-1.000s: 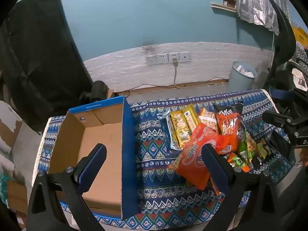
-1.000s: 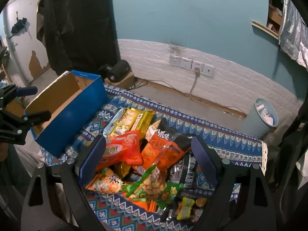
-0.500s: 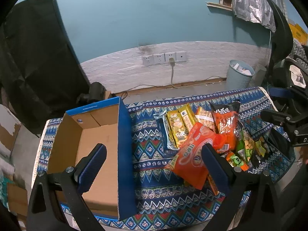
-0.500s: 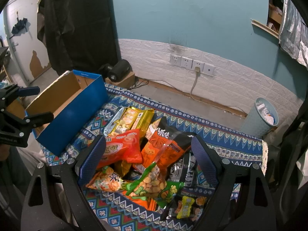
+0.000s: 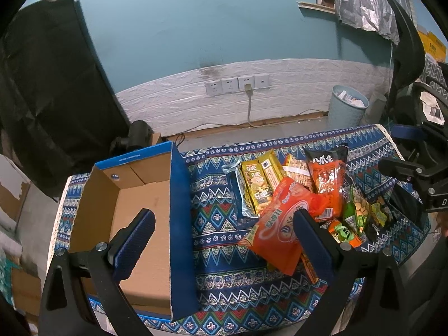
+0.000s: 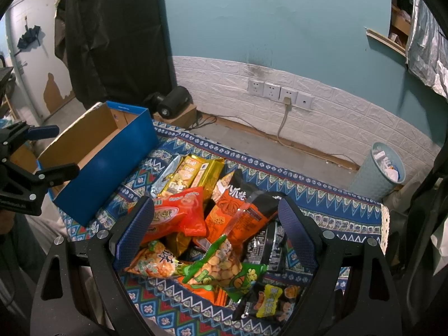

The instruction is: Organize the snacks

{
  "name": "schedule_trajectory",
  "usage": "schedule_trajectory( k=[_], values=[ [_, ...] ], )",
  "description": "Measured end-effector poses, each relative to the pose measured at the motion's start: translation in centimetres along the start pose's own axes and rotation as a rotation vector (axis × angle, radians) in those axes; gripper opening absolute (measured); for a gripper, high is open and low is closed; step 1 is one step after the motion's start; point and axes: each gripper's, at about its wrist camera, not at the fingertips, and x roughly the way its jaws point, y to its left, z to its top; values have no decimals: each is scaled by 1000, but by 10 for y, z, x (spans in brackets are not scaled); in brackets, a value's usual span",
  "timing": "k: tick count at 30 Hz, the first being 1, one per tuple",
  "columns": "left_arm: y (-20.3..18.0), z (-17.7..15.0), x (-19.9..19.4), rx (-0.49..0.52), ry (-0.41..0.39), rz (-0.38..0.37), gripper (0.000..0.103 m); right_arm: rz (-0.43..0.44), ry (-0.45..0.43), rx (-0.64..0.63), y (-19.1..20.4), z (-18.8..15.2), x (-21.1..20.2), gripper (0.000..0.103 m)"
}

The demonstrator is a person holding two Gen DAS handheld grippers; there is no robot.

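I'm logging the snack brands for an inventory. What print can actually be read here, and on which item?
"八爪烧": orange-and-black bag.
"乐吧": yellow packets, partly legible.
"D": right claw body, cut off.
Red bag, box label, green pea bag: print too blurred or distorted to read.

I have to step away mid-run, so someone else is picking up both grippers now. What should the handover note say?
Left gripper: open, empty, hanging above the table between the box and the snacks.
Right gripper: open, empty, above the snack pile.
Cardboard box with blue outer sides: on the patterned cloth, nothing visible inside.
Snack pile: loose on the cloth beside the box, red bag nearest it.
Done: nothing boxed yet.
Left: move every packet into the box, probably starting with the red bag.
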Motion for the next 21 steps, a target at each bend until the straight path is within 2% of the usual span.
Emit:
schedule_trajectory(
  k=[21],
  values=[
    [-2,-2,0,4,4,-4,100,3,4,-3,0,-2,0,89]
  ],
)
